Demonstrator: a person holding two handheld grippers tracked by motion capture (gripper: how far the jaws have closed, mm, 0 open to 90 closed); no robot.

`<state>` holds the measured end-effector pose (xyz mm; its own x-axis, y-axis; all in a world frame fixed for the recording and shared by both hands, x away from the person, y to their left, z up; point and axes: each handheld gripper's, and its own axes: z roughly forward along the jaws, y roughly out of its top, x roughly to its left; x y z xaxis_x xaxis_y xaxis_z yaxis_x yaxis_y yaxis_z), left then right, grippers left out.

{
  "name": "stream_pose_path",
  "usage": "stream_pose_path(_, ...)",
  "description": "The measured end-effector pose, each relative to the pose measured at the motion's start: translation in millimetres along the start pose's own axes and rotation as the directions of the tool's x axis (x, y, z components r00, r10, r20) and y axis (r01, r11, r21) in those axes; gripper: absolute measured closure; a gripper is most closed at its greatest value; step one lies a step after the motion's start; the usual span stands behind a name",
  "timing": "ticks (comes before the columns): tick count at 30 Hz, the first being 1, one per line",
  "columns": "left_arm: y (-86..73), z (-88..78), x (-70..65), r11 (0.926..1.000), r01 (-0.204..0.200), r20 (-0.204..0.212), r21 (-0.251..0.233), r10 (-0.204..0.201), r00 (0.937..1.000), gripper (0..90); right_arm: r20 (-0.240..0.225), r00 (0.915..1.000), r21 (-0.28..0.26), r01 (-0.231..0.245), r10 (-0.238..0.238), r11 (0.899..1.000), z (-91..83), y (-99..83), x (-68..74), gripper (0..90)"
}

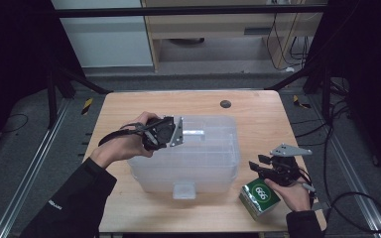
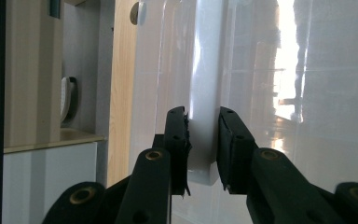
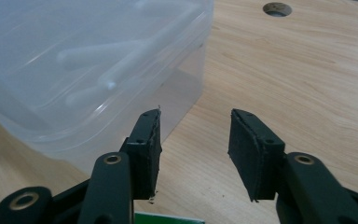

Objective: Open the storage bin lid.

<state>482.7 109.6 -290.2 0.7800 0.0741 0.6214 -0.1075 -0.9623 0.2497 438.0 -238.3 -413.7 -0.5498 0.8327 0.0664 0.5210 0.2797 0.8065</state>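
Note:
A clear plastic storage box [image 1: 198, 158] with its lid on stands in the middle of the wooden table [image 1: 258, 119]. My left gripper [image 1: 180, 135] reaches over the box's left end. In the left gripper view its jaws [image 2: 203, 135] are shut on the white latch tab [image 2: 205, 112] at the lid's edge. A green carton [image 1: 259, 198] with a white round label lies at the front right. My right gripper [image 1: 256, 166] hovers just above and behind it, open, with nothing between its pads [image 3: 195, 140]. The box's corner [image 3: 74, 70] lies to their left.
A small round hole [image 1: 225, 103] sits in the table behind the box. A second latch tab [image 1: 184, 190] sticks out at the box's front. Bare wood runs along the table's right side [image 3: 298, 74]. Metal rails and cables lie on the floor around the table.

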Motion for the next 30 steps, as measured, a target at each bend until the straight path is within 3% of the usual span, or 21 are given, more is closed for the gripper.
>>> stream_pose_path(12,1.6,-0.2,0.1,0.9999,0.012,-0.01,0.008,-0.012,0.9999,74.9,-0.039,0.9991,-0.014,-0.016,0.016,1.0,-7.9,-9.0,3.1,74.2)
stream_pose_path(18,2.7,-0.6,-0.2,0.9994,0.029,-0.022,0.017,-0.029,0.9993,74.8,-0.074,0.9972,-0.001,0.006,-0.006,1.0,-8.4,-9.6,9.6,83.4)
stream_pose_path(19,7.2,-0.7,12.5,0.9889,-0.147,-0.036,0.02,0.148,0.9884,74.7,-0.081,0.9966,0.001,0.009,-0.009,1.0,-8.4,-9.6,10.4,84.3)
stream_pose_path(20,6.6,-2.1,11.9,0.9916,-0.128,-0.099,0.019,0.13,0.9866,74.7,-0.09,0.9958,-0.001,0.016,-0.016,1.0,-8.4,-9.5,11.7,85.7)
stream_pose_path(21,7.3,-0.7,13.6,0.9889,-0.147,-0.031,0.019,0.148,0.9885,74.7,-0.094,0.9955,0.0,0.015,-0.015,1.0,-8.7,-9.5,12.5,86.7)
stream_pose_path(22,6.2,-2.3,11.9,0.9934,-0.114,-0.102,0.016,0.115,0.9882,74.6,-0.1,0.9948,-0.003,0.021,-0.022,1.0,-8.9,-9.4,13.3,88.1)
stream_pose_path(23,4.7,-2.5,8.1,0.9987,-0.048,-0.087,0.016,0.05,0.995,74.5,-0.107,0.994,-0.003,0.022,-0.022,1.0,-9.2,-9.4,13.8,89.0)
stream_pose_path(24,4.7,-2.6,8.8,0.9992,-0.037,-0.085,0.016,0.038,0.9956,74.4,-0.112,0.9935,-0.002,0.021,-0.021,1.0,-9.3,-9.3,14.5,89.7)
stream_pose_path(25,5.4,-3.6,11.9,0.9981,-0.06,-0.131,0.015,0.062,0.9895,74.2,-0.114,0.9933,-0.003,0.022,-0.022,1.0,-9.4,-9.3,15.2,89.9)
stream_pose_path(30,5.9,-3.7,17.2,0.9987,-0.049,-0.15,0.015,0.05,0.9874,73.6,-0.138,0.9902,-0.009,0.021,-0.022,1.0,-8.4,-9.0,18.0,90.0)
